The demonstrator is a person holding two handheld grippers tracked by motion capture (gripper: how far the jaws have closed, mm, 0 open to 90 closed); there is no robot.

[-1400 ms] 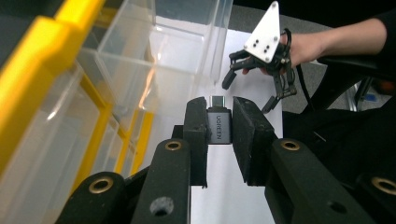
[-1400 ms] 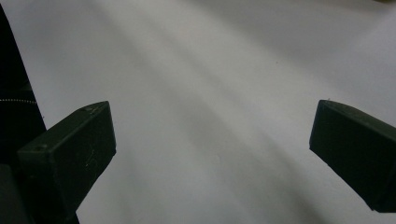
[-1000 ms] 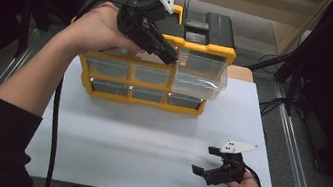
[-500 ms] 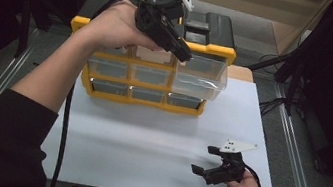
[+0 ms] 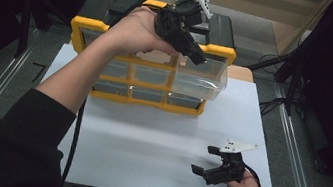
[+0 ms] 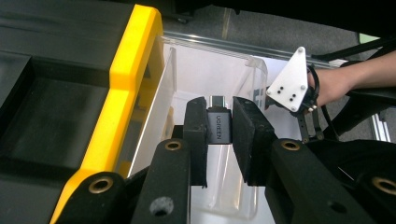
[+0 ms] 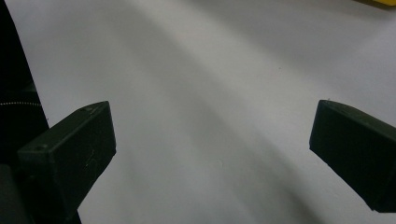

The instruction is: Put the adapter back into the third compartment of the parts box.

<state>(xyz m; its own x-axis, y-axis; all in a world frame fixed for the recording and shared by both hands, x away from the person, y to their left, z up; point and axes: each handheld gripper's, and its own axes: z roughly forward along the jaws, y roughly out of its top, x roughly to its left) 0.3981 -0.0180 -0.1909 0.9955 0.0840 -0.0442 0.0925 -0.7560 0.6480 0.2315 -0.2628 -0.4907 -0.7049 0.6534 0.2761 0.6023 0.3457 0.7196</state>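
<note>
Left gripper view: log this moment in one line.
left hand-held gripper shut on adapter | above open drawer | right hand-held gripper open, on table

clear glossy plastic drawer (image 6: pixel 205 74), matt paper sheet (image 5: pixel 147 141)

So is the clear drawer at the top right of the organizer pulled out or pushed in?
Pulled out: the clear drawer juts forward past the yellow organizer front, below the left gripper holding a small adapter.

Small dark-grey adapter (image 6: pixel 218 127), perhaps USB, upright above the pulled-out clear drawer (image 5: pixel 201 77).
</note>
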